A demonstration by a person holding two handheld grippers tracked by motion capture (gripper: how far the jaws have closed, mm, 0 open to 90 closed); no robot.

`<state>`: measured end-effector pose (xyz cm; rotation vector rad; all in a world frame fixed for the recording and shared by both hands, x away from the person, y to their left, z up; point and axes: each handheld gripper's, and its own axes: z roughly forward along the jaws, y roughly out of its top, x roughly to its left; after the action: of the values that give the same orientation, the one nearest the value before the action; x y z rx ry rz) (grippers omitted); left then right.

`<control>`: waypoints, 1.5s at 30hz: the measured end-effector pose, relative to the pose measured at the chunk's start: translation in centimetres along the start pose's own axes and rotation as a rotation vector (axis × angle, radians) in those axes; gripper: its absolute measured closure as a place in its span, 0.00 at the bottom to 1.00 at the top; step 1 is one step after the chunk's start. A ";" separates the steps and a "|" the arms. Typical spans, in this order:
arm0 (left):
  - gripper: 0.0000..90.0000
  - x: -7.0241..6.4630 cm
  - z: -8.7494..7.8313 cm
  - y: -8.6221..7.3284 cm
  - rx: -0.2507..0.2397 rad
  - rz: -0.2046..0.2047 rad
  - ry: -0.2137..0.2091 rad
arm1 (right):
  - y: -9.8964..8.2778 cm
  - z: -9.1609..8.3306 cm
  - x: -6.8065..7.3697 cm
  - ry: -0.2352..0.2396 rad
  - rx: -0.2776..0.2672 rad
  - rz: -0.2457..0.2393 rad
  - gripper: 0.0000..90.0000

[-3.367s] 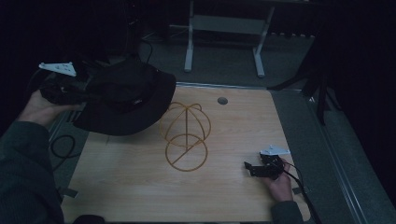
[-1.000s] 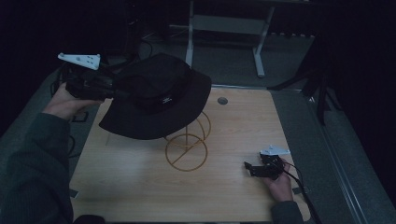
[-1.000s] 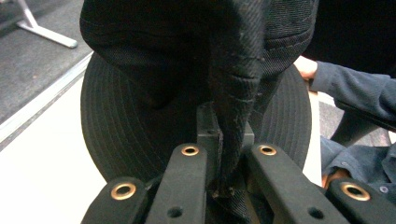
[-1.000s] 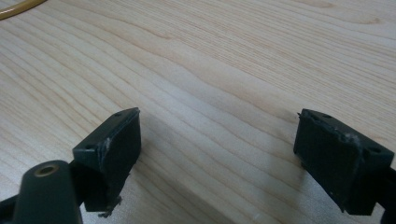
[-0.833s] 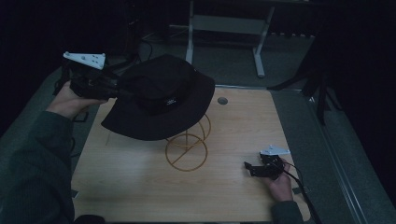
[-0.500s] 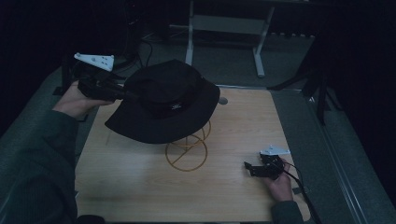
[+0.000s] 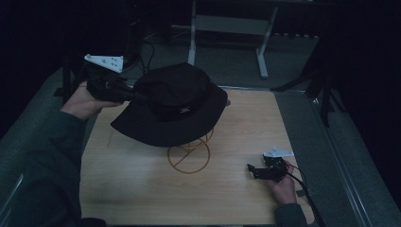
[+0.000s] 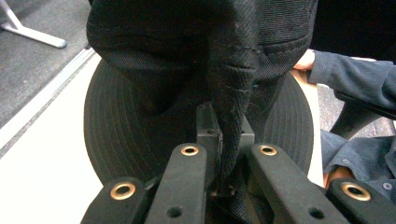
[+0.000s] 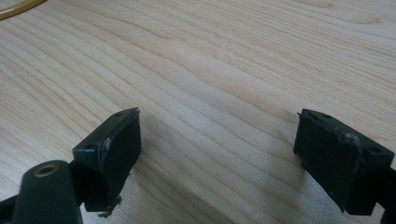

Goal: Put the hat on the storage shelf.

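Left tongs [image 7: 135, 94], raised above the tabletop's [image 7: 142, 189] left far edge, are clamped on a fold of the black bucket hat's [image 7: 172, 106] brim; in the left gripper view the fabric [image 8: 231, 93] is pinched between the closed jaws. The hat hangs level in the air, over the upper part of a gold wire stand [image 7: 189, 156] at the tabletop's centre; whether it touches the stand cannot be told. Right tongs [image 7: 252, 171] rest low at the right near corner, jaws spread wide over bare wood [image 9: 210, 70], holding nothing.
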<state>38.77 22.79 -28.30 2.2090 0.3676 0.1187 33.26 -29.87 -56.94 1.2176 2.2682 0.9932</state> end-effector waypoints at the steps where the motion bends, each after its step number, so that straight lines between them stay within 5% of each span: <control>1: 0.98 0.0 0.1 0.1 0.003 0.003 -0.002 | 0.0 0.0 0.0 0.000 0.000 0.000 0.16; 16: 0.96 -0.3 2.3 0.5 0.070 0.011 0.005 | 0.0 0.0 0.0 0.000 -0.001 0.000 0.16; 31: 0.93 0.0 4.1 -0.1 0.093 -0.019 0.028 | 0.0 0.0 0.0 0.000 -0.002 0.001 0.16; 45: 0.84 0.0 5.6 -0.7 0.080 -0.034 0.003 | 0.0 0.0 0.0 0.000 -0.002 0.001 0.16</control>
<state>39.77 18.98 -32.29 2.2800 0.4185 0.0905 33.26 -29.86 -56.96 1.2176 2.2664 0.9954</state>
